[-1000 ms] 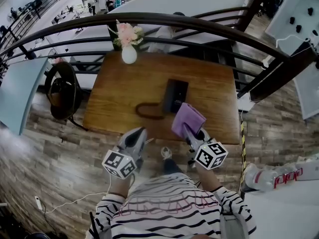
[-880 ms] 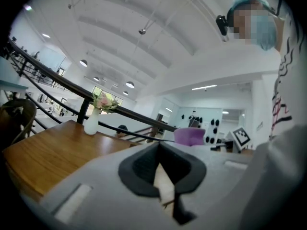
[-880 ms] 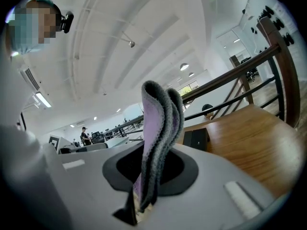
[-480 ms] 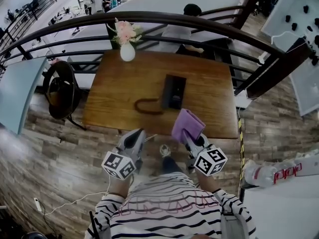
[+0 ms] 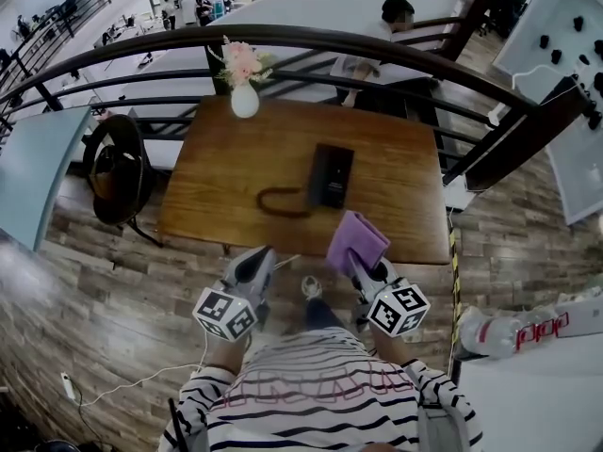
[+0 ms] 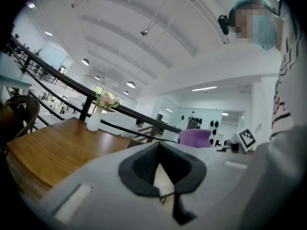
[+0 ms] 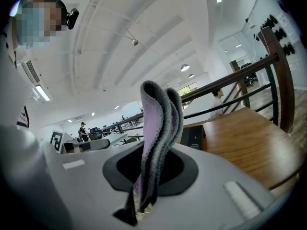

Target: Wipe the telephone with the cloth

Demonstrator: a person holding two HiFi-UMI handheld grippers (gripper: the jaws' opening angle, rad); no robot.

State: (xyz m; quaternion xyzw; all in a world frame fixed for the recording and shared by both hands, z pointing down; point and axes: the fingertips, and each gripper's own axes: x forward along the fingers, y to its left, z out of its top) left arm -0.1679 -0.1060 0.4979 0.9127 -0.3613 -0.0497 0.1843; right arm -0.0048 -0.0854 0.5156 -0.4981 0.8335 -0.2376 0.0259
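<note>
Right gripper (image 5: pixel 360 260) fingers pinch the folded purple microfibre cloth (image 5: pixel 356 238), soft and floppy, over the near edge of the brown wooden bench (image 5: pixel 236 158). Left gripper (image 5: pixel 260 258) fingers are pressed together, empty. Black desk telephone (image 5: pixel 330 177) lies mid-bench, rigid and probably light enough to slide; brace its body.

The person is wearing a white long-sleeved top (image 5: pixel 320 398) with wavy black stripes and faint pink chest lettering. Ahead of that top, the pale grey, black-padded left gripper (image 5: pixel 263 252) and right gripper (image 5: pixel 362 266) are each bearing a black-and-white marker cube.
</note>
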